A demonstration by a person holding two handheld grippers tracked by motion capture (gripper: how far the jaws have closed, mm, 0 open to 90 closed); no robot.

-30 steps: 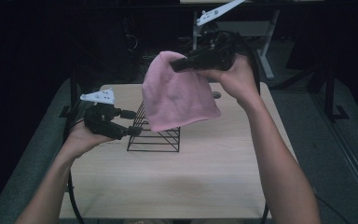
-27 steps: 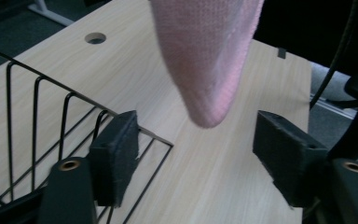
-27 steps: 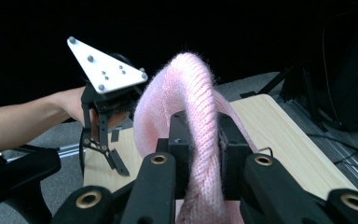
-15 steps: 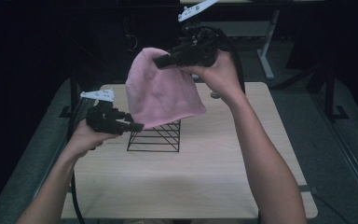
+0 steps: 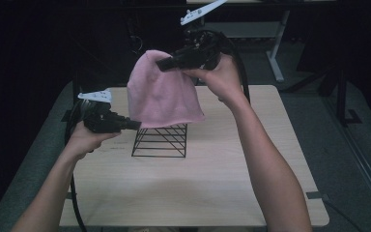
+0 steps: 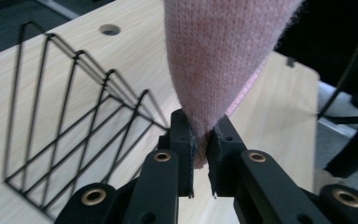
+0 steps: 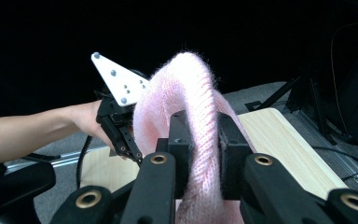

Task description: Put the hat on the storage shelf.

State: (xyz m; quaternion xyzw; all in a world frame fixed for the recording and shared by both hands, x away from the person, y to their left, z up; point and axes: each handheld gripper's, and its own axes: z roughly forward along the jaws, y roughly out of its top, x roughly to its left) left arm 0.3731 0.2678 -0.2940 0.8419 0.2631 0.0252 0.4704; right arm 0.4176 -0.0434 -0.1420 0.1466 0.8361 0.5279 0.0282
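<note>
Hanging above the middle of the table (image 5: pixel 212 193), a pink knitted hat (image 5: pixel 166 96) is held between two hand-held grippers, its lower edge just over a black wire rack (image 5: pixel 160 141) that stands on the light wooden top. In the high view the right hand-held gripper (image 5: pixel 166 63), at upper centre of the frame, is clamped on the crown of the hat; the right gripper view shows the knit bunched between its two black jaws, which press on it from both sides. The left hand-held gripper (image 5: pixel 136 125), at centre left of the high view, meets the lower left corner of the hat. Its jaws have just been closing, and in the left gripper view the pink fabric tapers down into the narrow gap between them, where both pads pinch it (image 6: pixel 200 140). The wire rack appears at the left of that view, its slanted dividers rising from the table. In the right gripper view the left hand-held gripper, with its grey three-cornered plate (image 7: pixel 119 79), sits at centre left behind the hat.
</note>
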